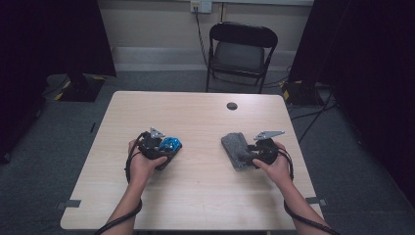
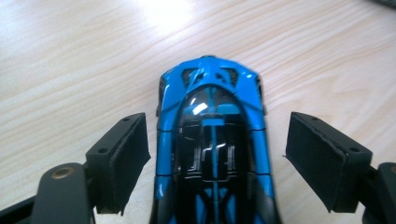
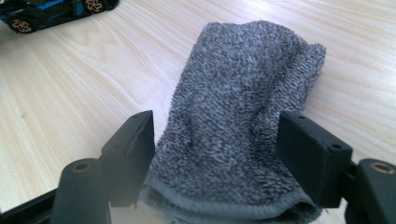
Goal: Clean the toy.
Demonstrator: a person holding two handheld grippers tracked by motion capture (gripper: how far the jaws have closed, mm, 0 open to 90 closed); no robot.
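Blue toy car (image 2: 212, 149) sits on table (image 1: 195, 191) between spread jaws of left gripper (image 2: 217, 154), pads clear of its sides. Right of car, grey towel (image 3: 238, 121) lies folded between right gripper (image 3: 217, 158) jaws, spread, not pinching. Looks like both set down, ready for wiping.

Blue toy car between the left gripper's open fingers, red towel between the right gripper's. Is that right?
Not quite. The towel is grey, not red, as the right gripper view shows. The rest holds: the blue toy car lies between the left gripper's open fingers, the towel between the right gripper's.
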